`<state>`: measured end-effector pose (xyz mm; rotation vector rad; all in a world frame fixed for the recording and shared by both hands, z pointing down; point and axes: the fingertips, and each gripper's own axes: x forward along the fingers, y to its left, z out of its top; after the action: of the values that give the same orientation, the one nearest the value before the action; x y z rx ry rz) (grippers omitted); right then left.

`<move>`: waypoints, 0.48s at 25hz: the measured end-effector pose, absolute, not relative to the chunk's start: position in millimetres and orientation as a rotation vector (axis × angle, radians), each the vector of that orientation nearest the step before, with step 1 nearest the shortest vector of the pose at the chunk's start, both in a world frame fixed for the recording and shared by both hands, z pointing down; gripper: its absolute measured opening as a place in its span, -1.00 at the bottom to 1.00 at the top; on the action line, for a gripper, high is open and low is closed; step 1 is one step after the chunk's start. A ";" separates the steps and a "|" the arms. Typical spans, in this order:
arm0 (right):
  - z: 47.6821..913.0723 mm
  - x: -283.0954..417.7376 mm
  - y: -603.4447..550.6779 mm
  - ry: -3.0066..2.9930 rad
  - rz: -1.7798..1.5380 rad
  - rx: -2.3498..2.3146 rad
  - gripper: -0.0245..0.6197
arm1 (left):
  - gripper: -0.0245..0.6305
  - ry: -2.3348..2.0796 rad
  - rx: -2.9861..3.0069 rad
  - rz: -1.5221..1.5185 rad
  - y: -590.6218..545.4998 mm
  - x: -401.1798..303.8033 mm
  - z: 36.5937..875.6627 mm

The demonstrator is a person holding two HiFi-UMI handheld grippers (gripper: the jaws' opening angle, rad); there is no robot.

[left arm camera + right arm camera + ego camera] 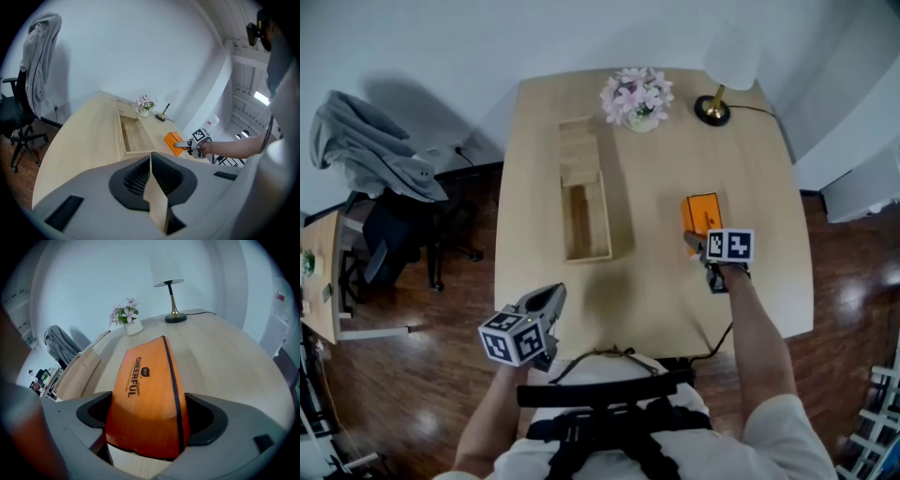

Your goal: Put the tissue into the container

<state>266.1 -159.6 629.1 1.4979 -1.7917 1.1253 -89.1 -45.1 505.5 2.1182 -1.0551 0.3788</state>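
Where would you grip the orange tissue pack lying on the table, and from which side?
Grip the orange tissue pack across its narrow width, pads on its long side faces, coming from its near short end. It lies flat, pointing away from the person, and the right gripper straddles it that way, jaws wide.

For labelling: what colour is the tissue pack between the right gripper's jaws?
The tissue pack is orange with black lettering; best in the right gripper view.

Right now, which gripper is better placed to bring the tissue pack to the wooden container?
Right. The orange tissue pack lies between the jaws of the right gripper. The left gripper, jaws together and empty, is far from it.
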 end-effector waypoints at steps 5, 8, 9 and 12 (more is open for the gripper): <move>613.6 277.6 -169.0 -1.821 1.117 1.532 0.59 | -0.92 -1.048 2.108 0.384 -47.8 -92.5 509.4; 617.6 279.2 -171.8 -1.823 1.138 1.525 0.58 | -0.92 -1.041 2.105 0.392 -50.4 -90.9 513.7; 620.4 277.9 -171.8 -1.824 1.143 1.517 0.59 | -0.92 -1.039 2.107 0.393 -51.6 -90.0 514.5; 623.7 271.4 -171.6 -1.835 1.150 1.495 0.54 | -0.92 -1.032 2.113 0.394 -55.8 -88.7 514.5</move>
<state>271.4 -171.6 623.7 1.4952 -1.8347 1.1496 -88.7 -55.8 514.5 2.1133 -1.0316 0.3936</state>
